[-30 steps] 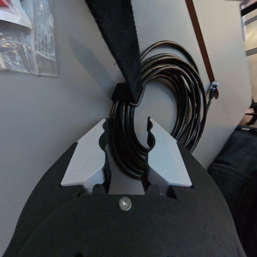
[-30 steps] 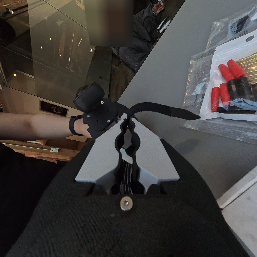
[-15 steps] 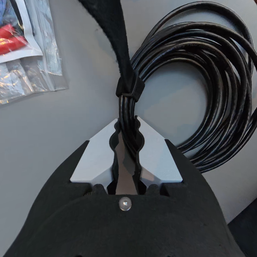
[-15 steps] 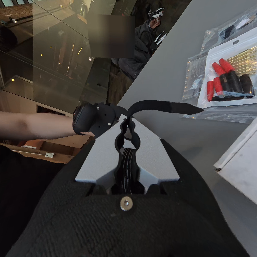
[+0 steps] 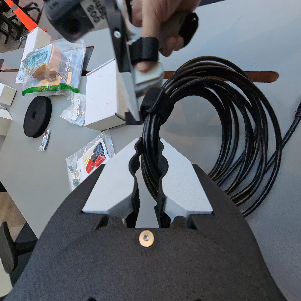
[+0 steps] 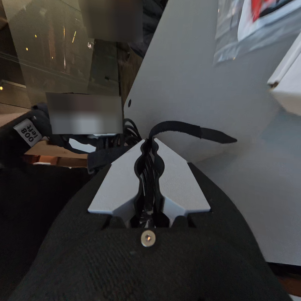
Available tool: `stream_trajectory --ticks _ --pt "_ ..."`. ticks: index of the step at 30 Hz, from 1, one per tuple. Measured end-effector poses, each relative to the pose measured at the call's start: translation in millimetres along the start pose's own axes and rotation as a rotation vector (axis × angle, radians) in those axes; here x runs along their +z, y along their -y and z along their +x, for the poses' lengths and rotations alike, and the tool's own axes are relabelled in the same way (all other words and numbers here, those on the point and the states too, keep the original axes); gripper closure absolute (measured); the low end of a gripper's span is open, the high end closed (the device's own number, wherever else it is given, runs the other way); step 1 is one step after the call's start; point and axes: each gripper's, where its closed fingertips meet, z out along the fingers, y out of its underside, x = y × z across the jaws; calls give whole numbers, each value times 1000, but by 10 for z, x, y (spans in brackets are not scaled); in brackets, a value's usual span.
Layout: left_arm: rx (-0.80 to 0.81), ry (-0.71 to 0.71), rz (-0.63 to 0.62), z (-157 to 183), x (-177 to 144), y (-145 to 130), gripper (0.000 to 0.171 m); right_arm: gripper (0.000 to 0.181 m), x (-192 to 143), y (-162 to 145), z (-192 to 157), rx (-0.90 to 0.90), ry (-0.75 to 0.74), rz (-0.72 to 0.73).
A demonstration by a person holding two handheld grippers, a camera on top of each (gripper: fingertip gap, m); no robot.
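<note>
Where the left gripper point(image 5: 149, 141) meets the black cable coil point(image 5: 244, 130), its two fingers are closed around the gathered strands at the coil's near-left side. The bundle sits between the wavy pads and lies against the right-hand pad, with a slight gap at the other. Just beyond the fingertips, a black strap point(image 5: 156, 105) is wrapped as a band around the same strands. The right gripper point(image 6: 149, 140), held by a hand point(image 5: 156, 19), has its tips right beside that band. In the right wrist view its fingers are clamped on the strap at the very tips, and the strap's free tail point(image 6: 187, 128) arches out to the right, clear of the surface. Cable strands show in the hollow between the fingers behind the pinch. The rest of the coil rests on the grey table point(image 5: 244, 40), its loops fanned rightward and one loose cable end point(image 5: 298, 112) trailing at the far right. To the left, well apart from the coil, lie a white box point(image 5: 101, 97), a roll of black tape point(image 5: 37, 115), a clear bag of red parts point(image 5: 91, 161) and a green-banded bag point(image 5: 52, 73).
</note>
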Motion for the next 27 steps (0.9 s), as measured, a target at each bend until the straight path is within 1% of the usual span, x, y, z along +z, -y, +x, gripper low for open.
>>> stream_trajectory --ticks 2,4,6,9,11,13,14,15,16,19,23,25,26,27 --pt "-18 1 7 12 -11 12 156 181 84 -205 -32 70 65 -8" --pt "-20 -8 22 50 -21 14 156 181 138 -319 -115 127 142 4" --pt "-21 -25 36 108 -41 28 157 173 168 -439 -108 156 158 -26" --pt "-16 -27 44 146 -64 33 157 164 144 -504 -101 225 197 -62" --pt "-18 -25 47 147 -76 29 157 158 95 -509 -75 253 198 -63" --pt "-20 -20 42 144 -81 19 157 148 31 -519 -11 258 166 -59" --pt "-22 -19 42 145 -85 16 157 138 -6 -522 25 271 149 -52" --pt "-24 -18 44 147 -90 16 157 133 -53 -525 49 280 141 -46" --pt "-26 -16 43 148 -95 12 157 130 -106 -522 73 284 134 -31" --pt "-33 -12 43 156 -108 5 156 125 -309 -501 154 293 101 32" --pt "-38 -8 48 165 -132 -2 156 125 -640 -485 319 255 -17 124" --pt "-41 -6 47 169 -140 -12 157 126 -790 -457 285 186 -83 162" --pt "-43 -5 46 171 -143 -18 156 126 -826 -413 171 108 -109 180" --pt "-46 -4 45 173 -145 -21 156 126 -821 -355 -14 -8 -136 192"
